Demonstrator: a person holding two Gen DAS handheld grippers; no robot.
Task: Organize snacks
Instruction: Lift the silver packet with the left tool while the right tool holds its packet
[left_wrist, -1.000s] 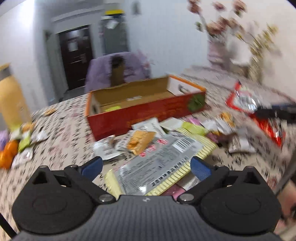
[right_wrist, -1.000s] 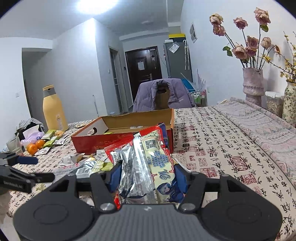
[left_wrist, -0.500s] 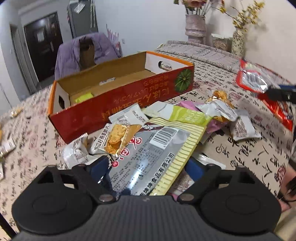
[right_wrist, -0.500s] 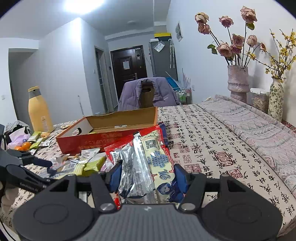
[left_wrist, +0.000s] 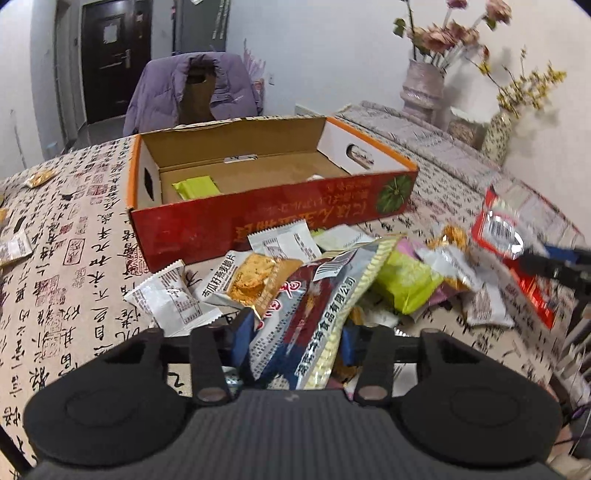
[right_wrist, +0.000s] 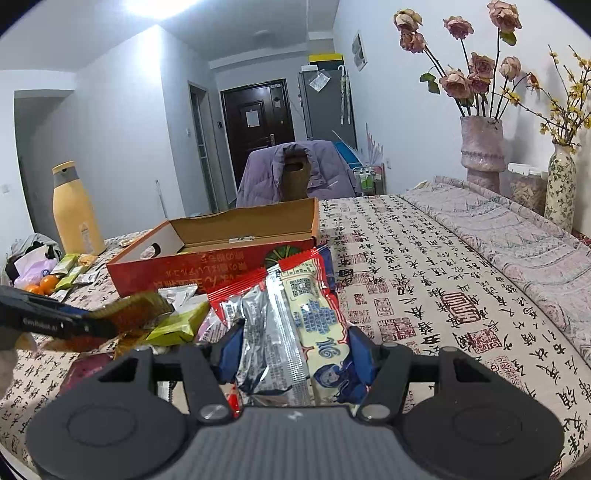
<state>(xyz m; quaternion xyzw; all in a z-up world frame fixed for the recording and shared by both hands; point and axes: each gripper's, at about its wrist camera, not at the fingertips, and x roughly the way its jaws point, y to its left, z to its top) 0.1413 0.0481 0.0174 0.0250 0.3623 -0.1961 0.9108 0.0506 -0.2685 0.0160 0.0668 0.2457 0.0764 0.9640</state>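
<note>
My left gripper has a long silver and yellow snack packet between its blue pads; its jaws are closing and the packet is buckled and lifted at the near end. It comes from a heap of small snack packets in front of an open red cardboard box, which holds a green packet. My right gripper is shut on a red, silver and yellow snack bag, held upright above the table to the right of the box. The left gripper shows at the far left of that view.
A yellow bottle, oranges and more packets sit at the table's left end. Two flower vases stand at the right by the wall. A chair with a purple jacket is behind the box. A patterned cloth covers the table.
The left gripper moved in over the silver and yellow packet and its jaws narrowed from wide open until the packet buckled between the pads. The right gripper kept its bag and barely moved.
</note>
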